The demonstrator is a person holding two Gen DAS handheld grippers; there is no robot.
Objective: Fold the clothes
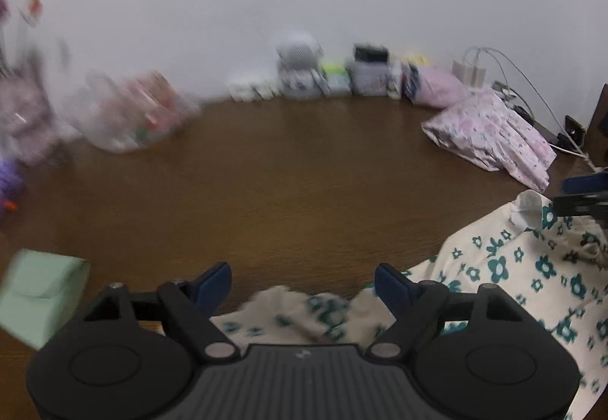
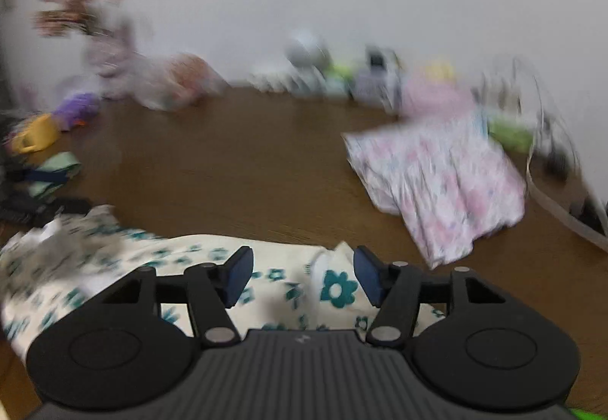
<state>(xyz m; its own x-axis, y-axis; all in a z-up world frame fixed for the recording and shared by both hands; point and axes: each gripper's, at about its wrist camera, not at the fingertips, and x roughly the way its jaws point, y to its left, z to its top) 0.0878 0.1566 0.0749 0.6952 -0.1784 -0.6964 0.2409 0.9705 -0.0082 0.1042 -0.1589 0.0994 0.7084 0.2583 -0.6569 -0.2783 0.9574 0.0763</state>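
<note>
A cream garment with teal flowers (image 1: 505, 268) lies crumpled on the brown table (image 1: 285, 173) at the near right. My left gripper (image 1: 303, 285) hangs over its left edge, jaws wide apart, with nothing pressed between the blue pads (image 1: 216, 283). In the right wrist view the same garment (image 2: 190, 260) spreads below my right gripper (image 2: 303, 275), whose jaws stand apart over a white collar fold (image 2: 326, 260) without pinching it. The right gripper also shows at the left wrist view's right edge (image 1: 585, 192), near the collar (image 1: 526, 207).
A folded pink floral garment (image 2: 440, 184) lies at the back right. A pale green pouch (image 1: 38, 294) sits at the near left. A clear bag (image 1: 129, 112), small boxes and a white round device (image 1: 298, 51) line the wall, with cables (image 1: 532, 89) at far right.
</note>
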